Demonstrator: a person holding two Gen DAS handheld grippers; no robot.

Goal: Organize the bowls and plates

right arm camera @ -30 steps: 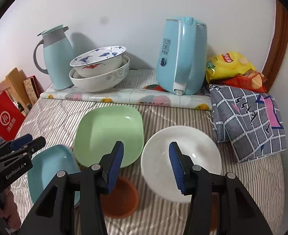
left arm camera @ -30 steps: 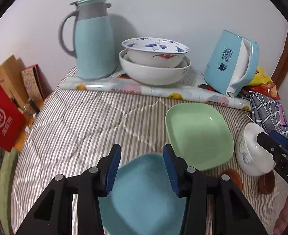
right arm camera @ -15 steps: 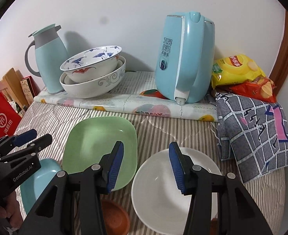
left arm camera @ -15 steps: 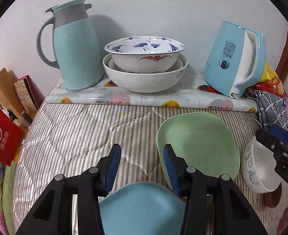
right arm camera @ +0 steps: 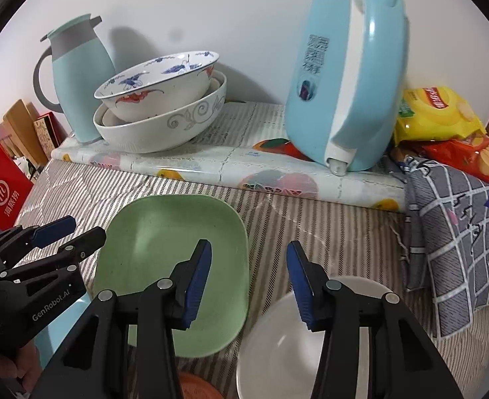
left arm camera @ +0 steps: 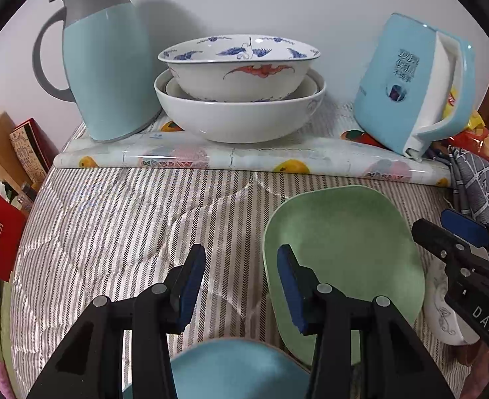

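Now both tools have pushed forward toward the stacked bowls (left arm camera: 239, 89); left tool (left arm camera: 241, 279) and right tool (right arm camera: 248, 277) hang released, empty, over the green plate (right arm camera: 174, 252), leaving blue plate (left arm camera: 238, 370) and white bowl (right arm camera: 277, 342) unstacked

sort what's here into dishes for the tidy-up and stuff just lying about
For the job:
square green plate
square blue plate
plain white bowl
stacked white patterned bowls

Lying about:
pale blue thermos jug
light blue electric kettle
yellow crisp bag
grey checked cloth
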